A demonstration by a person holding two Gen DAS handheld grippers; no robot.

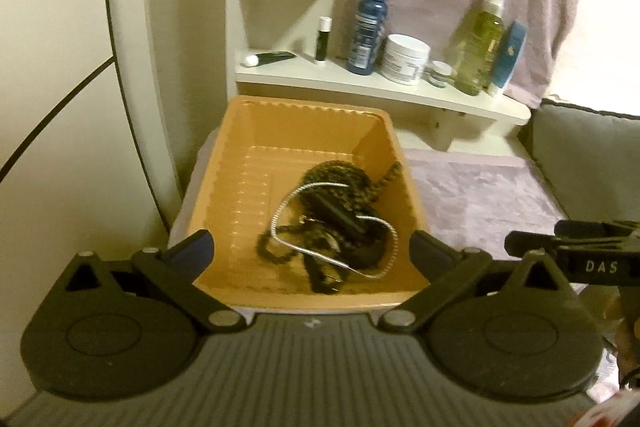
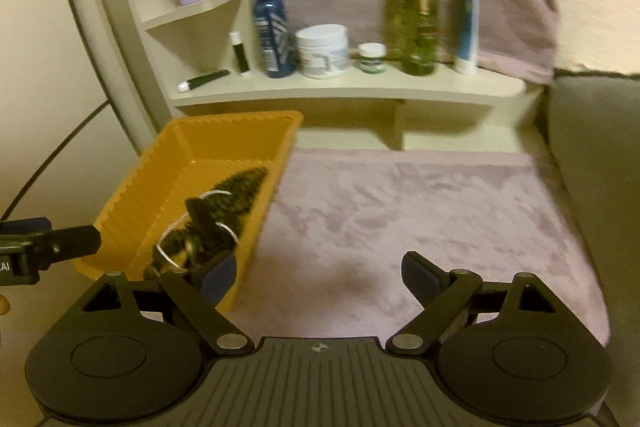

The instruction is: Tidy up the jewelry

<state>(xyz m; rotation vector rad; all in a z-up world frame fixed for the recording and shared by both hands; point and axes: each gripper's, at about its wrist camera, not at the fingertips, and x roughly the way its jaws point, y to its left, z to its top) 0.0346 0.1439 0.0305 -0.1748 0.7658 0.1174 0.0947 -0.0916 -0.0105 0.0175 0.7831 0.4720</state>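
An orange plastic tray sits on a mauve plush cloth. Inside lies a tangle of dark beaded jewelry with a thin silver chain looped over it. My left gripper is open and empty, its fingers just above the tray's near edge. In the right wrist view the tray is at left with the jewelry in it. My right gripper is open and empty over the cloth, its left finger by the tray's near corner.
A cream shelf behind the tray holds a blue bottle, a white jar, a small jar, a green spray bottle, tubes and a lip balm. A grey cushion borders the cloth at right.
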